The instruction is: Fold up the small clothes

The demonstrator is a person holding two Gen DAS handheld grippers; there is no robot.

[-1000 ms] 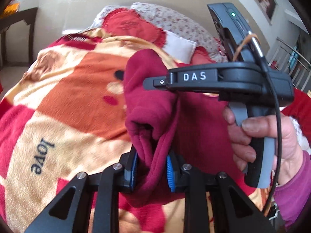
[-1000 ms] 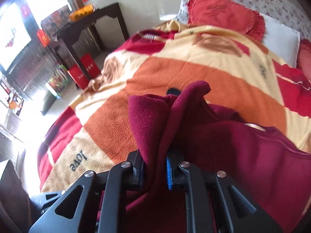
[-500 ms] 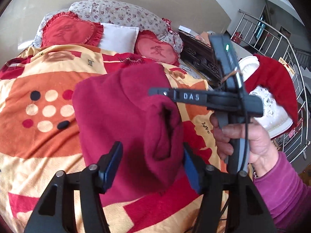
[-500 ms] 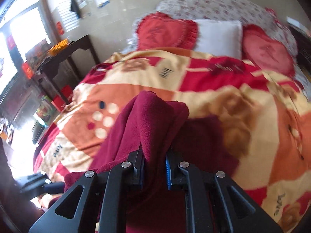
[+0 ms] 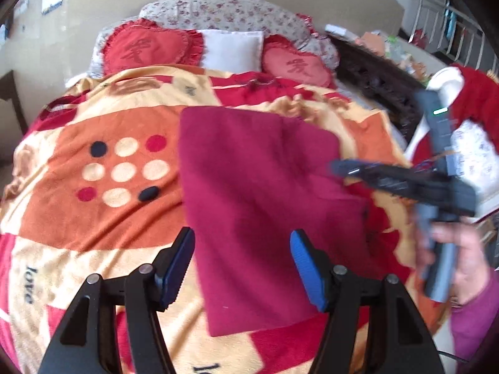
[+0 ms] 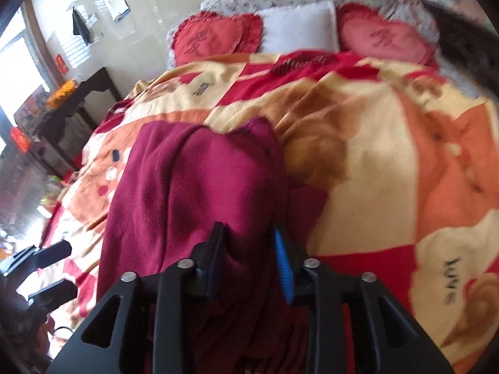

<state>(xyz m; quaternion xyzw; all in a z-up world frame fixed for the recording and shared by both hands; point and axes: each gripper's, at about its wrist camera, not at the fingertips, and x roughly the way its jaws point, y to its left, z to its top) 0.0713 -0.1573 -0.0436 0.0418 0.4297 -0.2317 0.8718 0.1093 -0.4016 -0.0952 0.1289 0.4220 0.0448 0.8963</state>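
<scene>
Garment (image 5: 262, 205), maroon fleece, now lies flat as a folded rectangle mid-blanket (image 5: 103, 143), where a second ago you held it bunched between both tools. Your left gripper (image 5: 241, 265) has just been opening; its pads stand wide and released above the near edge. Your right gripper (image 6: 249, 258) has just been opening too, with cloth between the parted jaws and the pad off it. Fold looks laid. Both tools point steeply downward.

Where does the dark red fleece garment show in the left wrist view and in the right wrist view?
Left wrist: dark red fleece garment lies flat, centre, on the patterned blanket.
Right wrist: garment bunched, lower left of centre.
Shared landmark: white pillow between two red heart cushions.
</scene>
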